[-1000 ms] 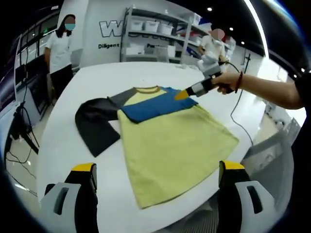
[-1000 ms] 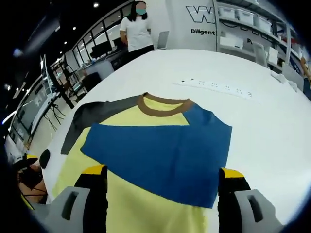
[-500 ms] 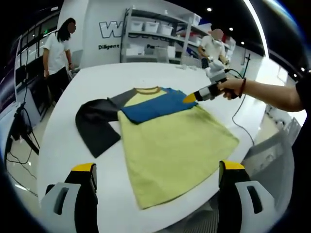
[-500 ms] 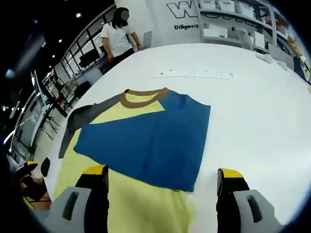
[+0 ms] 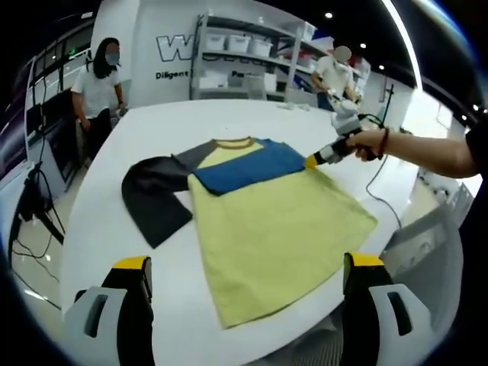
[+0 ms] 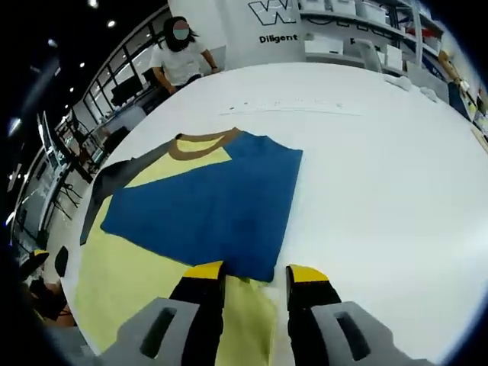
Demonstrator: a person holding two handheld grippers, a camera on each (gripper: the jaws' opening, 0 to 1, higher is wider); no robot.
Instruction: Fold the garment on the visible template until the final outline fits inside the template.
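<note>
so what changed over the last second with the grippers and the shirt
The right gripper drew back off the blue sleeve toward the yellow short-sleeved shirt's edge, and its jaws narrowed from wide apart to nearly together. The left gripper stayed open; the shirt lay unchanged.

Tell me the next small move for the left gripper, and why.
Probably reach the left gripper toward the dark grey sleeve, which lies spread out on the white table beside the yellow T-shirt body. The blue sleeve already lies folded across the chest, so the grey one looks like the next fold. The left fingers stand wide apart, holding nothing.
</note>
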